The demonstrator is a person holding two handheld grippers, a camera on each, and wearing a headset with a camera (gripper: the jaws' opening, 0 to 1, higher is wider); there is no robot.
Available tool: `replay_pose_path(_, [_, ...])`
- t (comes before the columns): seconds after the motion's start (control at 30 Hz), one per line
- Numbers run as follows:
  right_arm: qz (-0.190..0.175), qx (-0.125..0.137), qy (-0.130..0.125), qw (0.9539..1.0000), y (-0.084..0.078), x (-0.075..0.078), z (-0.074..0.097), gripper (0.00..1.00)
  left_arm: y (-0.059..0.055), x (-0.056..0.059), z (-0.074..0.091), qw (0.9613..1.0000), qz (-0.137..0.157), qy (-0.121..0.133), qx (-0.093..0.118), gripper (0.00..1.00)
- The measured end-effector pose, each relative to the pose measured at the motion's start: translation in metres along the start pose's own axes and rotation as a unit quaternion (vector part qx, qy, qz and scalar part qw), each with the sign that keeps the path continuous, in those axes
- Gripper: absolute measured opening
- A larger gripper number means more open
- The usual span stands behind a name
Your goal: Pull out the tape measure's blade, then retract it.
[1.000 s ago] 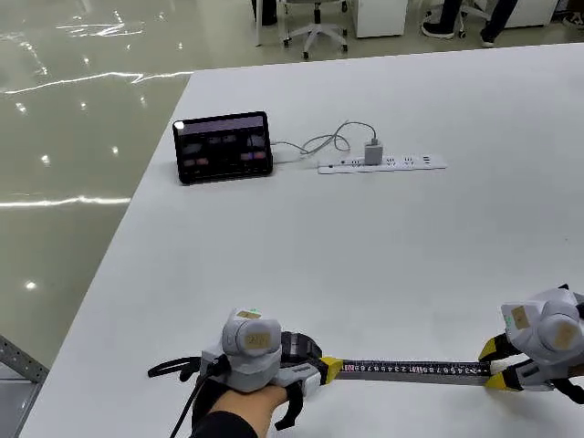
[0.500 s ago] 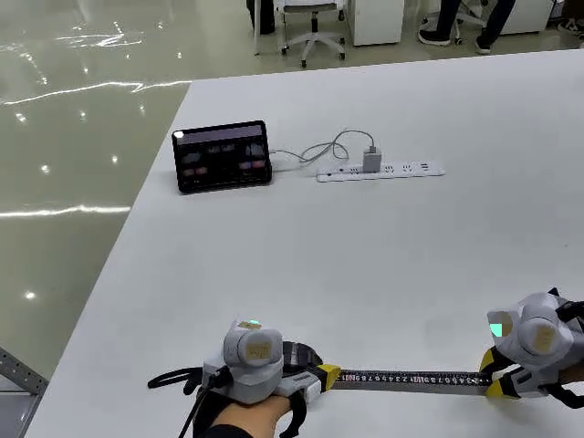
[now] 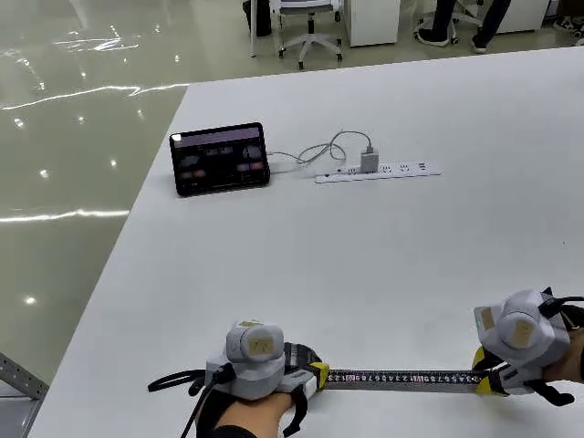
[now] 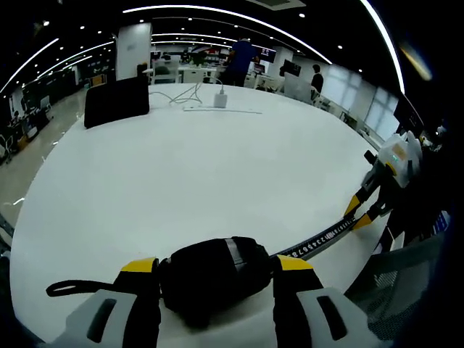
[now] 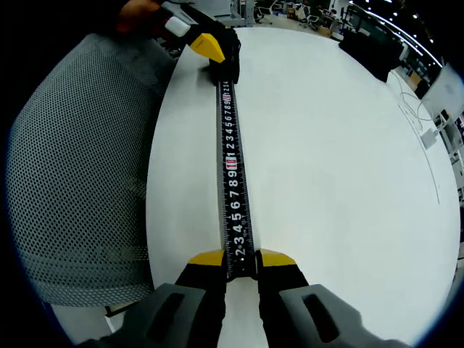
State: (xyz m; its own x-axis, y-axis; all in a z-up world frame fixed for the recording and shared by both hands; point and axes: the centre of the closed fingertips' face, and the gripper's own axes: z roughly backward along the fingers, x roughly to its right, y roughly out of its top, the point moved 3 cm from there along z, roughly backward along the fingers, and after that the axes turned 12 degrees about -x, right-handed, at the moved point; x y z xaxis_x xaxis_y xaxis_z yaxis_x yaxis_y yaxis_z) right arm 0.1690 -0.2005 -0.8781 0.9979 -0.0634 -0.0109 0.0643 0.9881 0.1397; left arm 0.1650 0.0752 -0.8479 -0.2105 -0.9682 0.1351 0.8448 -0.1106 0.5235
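The black tape measure case (image 4: 214,275) lies at the near edge of the white table (image 3: 365,246), and my left gripper (image 4: 215,267) is shut on it, seen in the head view as the left gripper (image 3: 308,376). Its blade (image 3: 401,376) stretches flat along the table edge to my right gripper (image 3: 482,378). In the right gripper view, the numbered blade (image 5: 230,159) runs from the case (image 5: 223,56) down to my right gripper (image 5: 239,259), which is shut on the blade's end.
A dark tablet (image 3: 220,158) stands at the table's far left. A white power strip (image 3: 376,172) with a charger and cable lies beside it. A grey mesh chair back (image 5: 80,174) sits close to the table's near edge. Office chairs stand beyond the far edge.
The right gripper has moved left toward the case, and the exposed blade looks a little shorter. The left gripper still holds the case in place. The head camera tilted slightly.
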Motion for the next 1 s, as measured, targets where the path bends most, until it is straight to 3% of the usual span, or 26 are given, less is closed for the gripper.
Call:
replay_pose_path(0.17, [0.015, 0.002, -0.006, 0.9999, -0.0023, -0.0017, 0.0007, 0.11, 0.0000, 0.0000, -0.0003, 1.0000, 0.003, 0.003, -0.001, 0.59])
replay_pose_path(0.6, [0.000, 0.020, -0.002, 0.9998, -0.0040, 0.0002, 0.0015, 0.10, -0.0011, 0.0001, -0.0010, 0.9998, -0.011, 0.014, -0.004, 0.56])
replay_pose_path(1.0, [0.000, 0.018, -0.006, 0.9998, -0.0029, -0.0008, 0.0011, 0.10, -0.0008, -0.0002, -0.0014, 0.9999, -0.010, 0.013, -0.004, 0.56])
